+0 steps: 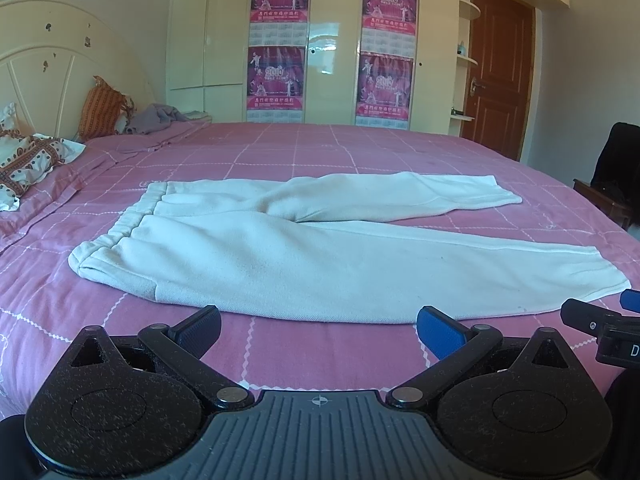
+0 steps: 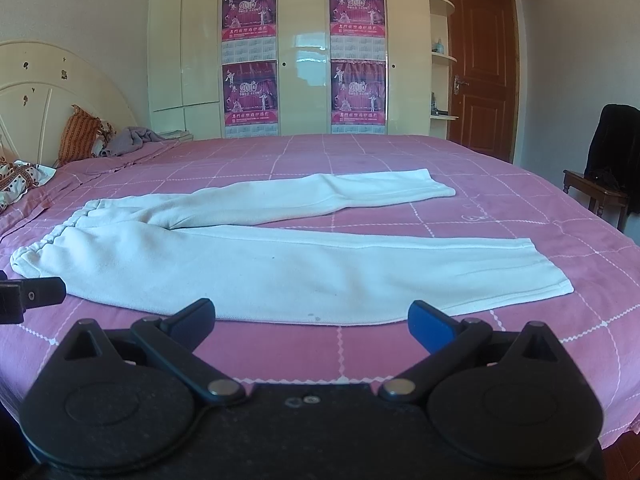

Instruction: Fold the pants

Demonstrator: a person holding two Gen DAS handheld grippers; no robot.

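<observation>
Now, with my left gripper (image 1: 318, 330) and right gripper (image 2: 312, 322) both wide and empty, I should pinch the pants' (image 1: 304, 256) near edge evenly.

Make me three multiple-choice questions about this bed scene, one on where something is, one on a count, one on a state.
1. Where is the pants' waistband?
A. toward the headboard
B. toward the door
C. hanging off the bed

2. How many posters are on the wardrobe?
A. two
B. four
C. six

3. How do both tools stand?
A. shut on the pants
B. shut on the bedspread
C. open, holding nothing

Answers:
1 A: the waistband of the pants lies on the headboard side.
2 B: two pairs of posters on the wardrobe.
3 C: the left tool and right tool have fingers spread over bare bedspread.
</observation>
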